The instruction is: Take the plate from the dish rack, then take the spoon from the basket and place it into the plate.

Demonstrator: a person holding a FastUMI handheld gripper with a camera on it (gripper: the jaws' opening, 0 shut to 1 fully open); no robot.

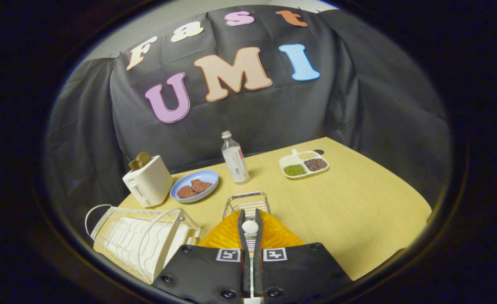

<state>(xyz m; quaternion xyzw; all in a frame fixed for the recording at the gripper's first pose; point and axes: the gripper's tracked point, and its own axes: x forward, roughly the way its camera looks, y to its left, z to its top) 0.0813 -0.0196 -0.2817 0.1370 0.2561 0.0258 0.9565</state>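
The gripper [250, 230] has its fingers [241, 228] clenched nearly together on a white plastic spoon [250, 227]. The rounded spoon bowl pokes up between the tips and the handle runs back down the slot between them. Both fingers look pressed on it, so the spoon is held, probably pinched by the handle so the bowl leads.

Right under and just beyond the fingertips sits the translucent orange ribbed plate [273, 234], flat on the light wood table [358, 211]. It lies out of the rack and spreads to both sides of the fingers. Judging by that, the plate step is done and the spoon hangs over the plate ready for release; the next move needs a small lowering before opening, so the spoon does not bounce off the ribs.

Just ahead of the plate is the small wire mesh basket [247, 202], where the spoon belongs by the task. To the left of the fingers, close by, is the white wire dish rack [142, 240].

Farther beyond the fingers:
- a cream toaster [148, 180] to the left
- a blue bowl-like plate holding brown pieces [194, 186]
- a clear plastic bottle [235, 157], upright
- a white divided tray of beans and grains [303, 164], off right, well apart
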